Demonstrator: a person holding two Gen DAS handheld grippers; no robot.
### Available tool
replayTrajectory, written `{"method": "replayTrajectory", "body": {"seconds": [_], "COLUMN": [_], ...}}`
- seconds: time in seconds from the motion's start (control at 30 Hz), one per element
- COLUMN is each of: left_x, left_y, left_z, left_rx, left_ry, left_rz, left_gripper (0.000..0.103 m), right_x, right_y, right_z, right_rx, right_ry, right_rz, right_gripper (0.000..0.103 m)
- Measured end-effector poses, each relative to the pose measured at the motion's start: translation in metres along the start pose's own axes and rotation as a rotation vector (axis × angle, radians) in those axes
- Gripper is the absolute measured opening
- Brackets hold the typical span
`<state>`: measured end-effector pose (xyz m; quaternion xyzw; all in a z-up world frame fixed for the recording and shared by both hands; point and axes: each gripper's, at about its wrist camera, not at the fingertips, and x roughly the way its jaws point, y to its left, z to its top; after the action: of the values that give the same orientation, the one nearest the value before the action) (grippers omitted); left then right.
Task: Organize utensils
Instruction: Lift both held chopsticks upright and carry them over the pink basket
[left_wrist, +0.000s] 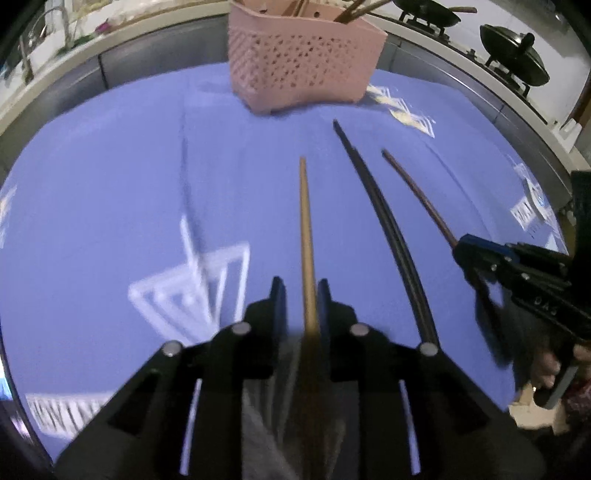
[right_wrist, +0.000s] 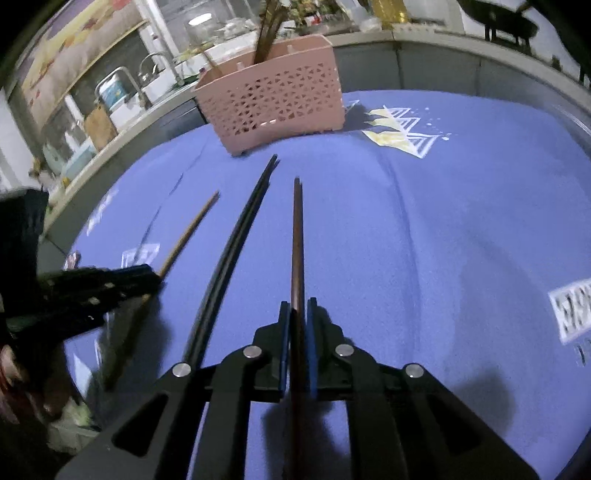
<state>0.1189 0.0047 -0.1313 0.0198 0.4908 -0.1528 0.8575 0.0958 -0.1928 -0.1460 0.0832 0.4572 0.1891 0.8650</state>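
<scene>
A tan wooden chopstick (left_wrist: 306, 229) runs between the jaws of my left gripper (left_wrist: 301, 284). It lies against the right finger, with a strip of cloth showing at the left finger, so the jaws stand slightly open. My right gripper (right_wrist: 298, 304) is shut on a dark brown chopstick (right_wrist: 297, 236) that points toward the pink perforated basket (right_wrist: 273, 103). A pair of black chopsticks (left_wrist: 376, 206) lies on the cloth between the two. The basket (left_wrist: 303, 62) stands at the far edge with several chopsticks upright in it. Each gripper shows in the other's view: right gripper (left_wrist: 458, 247), left gripper (right_wrist: 157, 275).
A blue cloth (right_wrist: 443, 240) with white printed patterns covers the table. Behind it runs a kitchen counter with a sink faucet (right_wrist: 129, 81) and dark woks on a stove (left_wrist: 513, 55). A person's hand (left_wrist: 550, 365) grips the right tool's handle.
</scene>
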Motion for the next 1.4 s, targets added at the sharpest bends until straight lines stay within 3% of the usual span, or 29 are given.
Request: {"method": "replayTrajectory", "body": {"seconds": [0.23,0.33,0.47,0.63,0.83,0.93,1.13,1.23,1.4], "left_x": [0.024,0.028,0.015,-0.058,-0.131,-0.142,-0.145,-0.152,-0.189], "left_y": [-0.002,-0.003,0.009,0.016,0.016,0.015,0.013,0.013,0.014], "left_z": [0.044,0.051,0.060,0.067,0.066,0.062,0.063,0.079,0.133], "left_rx": [0.008,0.018,-0.046,-0.055,-0.044,-0.034,-0.035,-0.035,-0.027], "left_ry": [-0.004,-0.010,-0.016,-0.194,-0.373,-0.406,-0.408,-0.410,-0.517], "left_rz": [0.021,0.036,-0.040,-0.119,-0.168,-0.163,-0.149,-0.157,-0.134], "left_gripper": [0.017,0.005,0.005,0.005,0.005,0.005,0.005,0.005,0.005], "right_x": [0.033,0.043,0.041,-0.034,-0.104,-0.118,-0.121,-0.123,-0.137], "right_y": [0.006,0.020,0.026,0.036,0.053,0.060,0.065,0.068,0.083], "right_z": [0.053,0.061,0.068,0.079,0.080,0.079,0.075,0.089,0.143], "right_rx": [-0.038,-0.126,-0.147,-0.159,-0.195,-0.212,-0.237,-0.231,-0.242], "right_ry": [0.017,0.010,0.013,-0.226,-0.464,-0.516,-0.529,-0.512,-0.585], "right_rz": [-0.022,-0.044,-0.016,0.079,0.094,0.090,0.072,0.099,0.115], "right_gripper": [0.012,0.009,0.005,0.005,0.005,0.005,0.005,0.005,0.005]}}
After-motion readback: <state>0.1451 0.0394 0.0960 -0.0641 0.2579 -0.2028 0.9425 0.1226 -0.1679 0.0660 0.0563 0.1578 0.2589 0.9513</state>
